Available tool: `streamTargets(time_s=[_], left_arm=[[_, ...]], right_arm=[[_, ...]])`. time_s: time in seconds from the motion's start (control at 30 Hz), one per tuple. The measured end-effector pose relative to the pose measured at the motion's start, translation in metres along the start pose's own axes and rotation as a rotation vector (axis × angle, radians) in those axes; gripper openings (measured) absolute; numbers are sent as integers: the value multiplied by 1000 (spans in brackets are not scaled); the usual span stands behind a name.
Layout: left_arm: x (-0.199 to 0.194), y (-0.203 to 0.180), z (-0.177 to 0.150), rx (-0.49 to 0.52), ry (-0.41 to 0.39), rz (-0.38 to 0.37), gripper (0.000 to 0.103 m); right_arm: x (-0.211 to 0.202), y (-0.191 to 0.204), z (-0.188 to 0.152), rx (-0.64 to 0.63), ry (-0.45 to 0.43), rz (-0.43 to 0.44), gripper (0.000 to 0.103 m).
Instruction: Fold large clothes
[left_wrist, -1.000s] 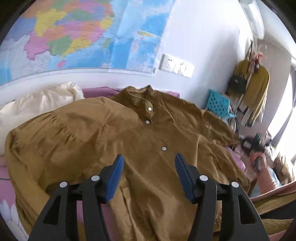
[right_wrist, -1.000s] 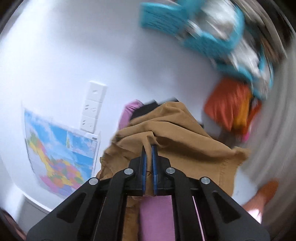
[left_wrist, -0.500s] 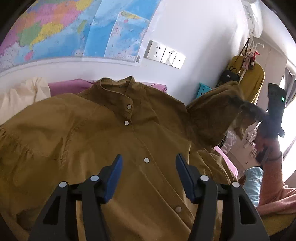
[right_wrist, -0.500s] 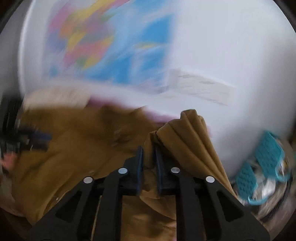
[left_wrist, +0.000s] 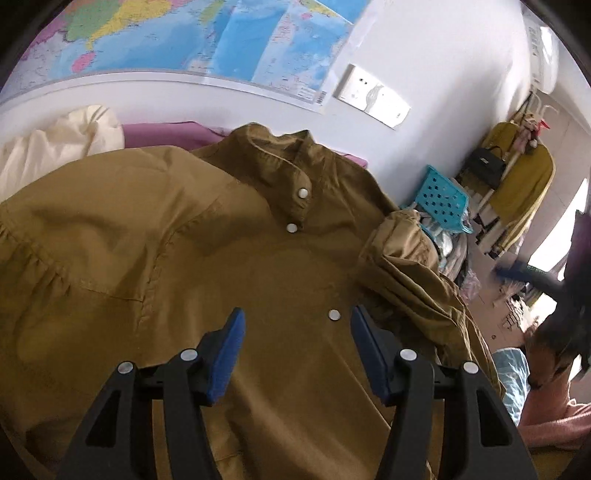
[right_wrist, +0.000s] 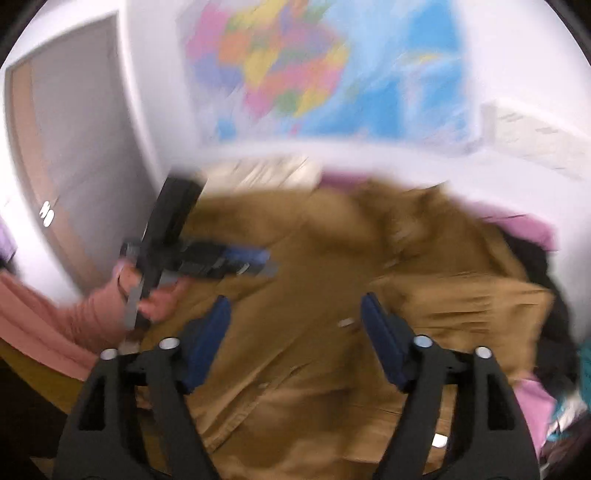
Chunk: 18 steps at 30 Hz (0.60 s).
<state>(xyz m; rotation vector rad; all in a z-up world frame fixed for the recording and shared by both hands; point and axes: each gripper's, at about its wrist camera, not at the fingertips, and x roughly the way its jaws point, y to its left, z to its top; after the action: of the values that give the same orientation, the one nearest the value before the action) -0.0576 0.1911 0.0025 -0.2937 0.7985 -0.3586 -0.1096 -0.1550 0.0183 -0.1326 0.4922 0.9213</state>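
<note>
Mustard-brown cloth is filling both views: the shirt (left_wrist: 229, 266) is lying front-up on the bed (left_wrist: 166, 133), collar toward the wall, buttons showing down the placket. A second ago I was carrying the far sleeve pinched in the right hand-held gripper (right_wrist: 295, 332); now that gripper is standing with its jaws wide apart and nothing between them, and the sleeve (left_wrist: 402, 258) is lying bunched on the shirt's chest, just beside the placket. So I am judging the first sleeve fold as dropped in place, though it is sitting rumpled rather than flat and may want smoothing. The left hand-held gripper (left_wrist: 295, 332) is hovering above the lower front, jaws apart as before, holding nothing; its view has shifted only a little. The other sleeve, on the near-left side, is spread out and not yet folded, so I am reckoning the task is at an early stage.

Purple bedding is showing past the collar, with a cream pillow (left_wrist: 59, 147) beside it. A large map (left_wrist: 184, 37) and a socket plate (left_wrist: 373, 96) are hanging on the white wall, and a turquoise basket (left_wrist: 439, 195) and hung clothes are standing farther off. The right view is badly blurred.
</note>
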Motion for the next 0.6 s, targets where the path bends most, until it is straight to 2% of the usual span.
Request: streamTargets(time_s=[0.07, 0.17, 0.2, 0.23, 0.27, 0.33, 0.47, 0.6], left_arm=[[1, -5, 0, 21, 8, -28, 58], [3, -14, -1, 49, 17, -53, 59], [3, -18, -2, 60, 19, -58, 60], [3, -19, -3, 67, 22, -64, 60], [4, -21, -3, 71, 27, -69, 60], [4, -20, -3, 69, 31, -72, 60], [-9, -10, -2, 40, 16, -102, 60], [-37, 7, 4, -1, -52, -118, 61]], right_arm=[[-10, -23, -10, 64, 16, -75, 75], [12, -59, -39, 181, 161, -120, 79], [24, -66, -50, 195, 212, -137, 76], [36, -70, -59, 208, 256, -132, 61], [47, -74, -68, 233, 301, -97, 53], [56, -74, -72, 271, 325, -14, 3], [40, -45, -35, 224, 176, 193, 3], [60, -12, 7, 177, 84, 373, 3]])
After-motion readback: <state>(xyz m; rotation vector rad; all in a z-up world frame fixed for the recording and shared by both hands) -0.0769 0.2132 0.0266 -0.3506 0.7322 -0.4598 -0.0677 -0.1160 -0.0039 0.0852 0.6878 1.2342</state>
